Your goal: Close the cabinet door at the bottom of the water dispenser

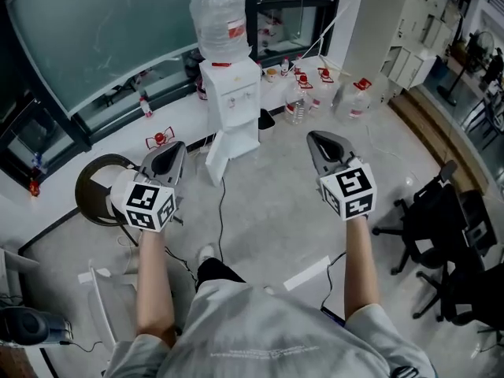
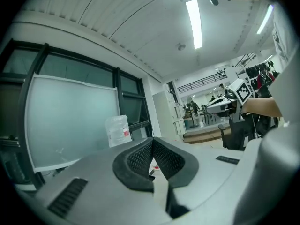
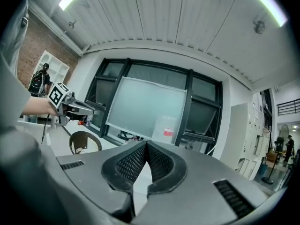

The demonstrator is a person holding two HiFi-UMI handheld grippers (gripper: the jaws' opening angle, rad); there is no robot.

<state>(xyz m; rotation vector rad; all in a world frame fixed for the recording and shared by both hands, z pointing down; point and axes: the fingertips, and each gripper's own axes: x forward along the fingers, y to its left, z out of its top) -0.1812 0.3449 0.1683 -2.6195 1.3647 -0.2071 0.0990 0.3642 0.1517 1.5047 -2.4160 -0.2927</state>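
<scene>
The white water dispenser (image 1: pixel 230 94) stands by the window wall with a clear bottle (image 1: pixel 220 22) on top. Its bottom cabinet door (image 1: pixel 224 153) hangs open, swung out toward the left. Both grippers are held up in the air well short of it, pointing about level. My left gripper (image 1: pixel 176 148) is shut and holds nothing; its pads meet at the tips (image 2: pixel 152 140). My right gripper (image 1: pixel 316 137) is also shut and holds nothing (image 3: pixel 146 143). The bottle (image 2: pixel 117 130) shows beyond the left jaws, and the bottle (image 3: pixel 169 130) also shows beyond the right jaws.
A round brown chair (image 1: pixel 104 187) stands at the left near my left gripper. Several water jugs and bottles (image 1: pixel 316 93) line the floor right of the dispenser. Black office chairs (image 1: pixel 449 235) stand at the right. A cable (image 1: pixel 220 211) runs across the floor from the dispenser.
</scene>
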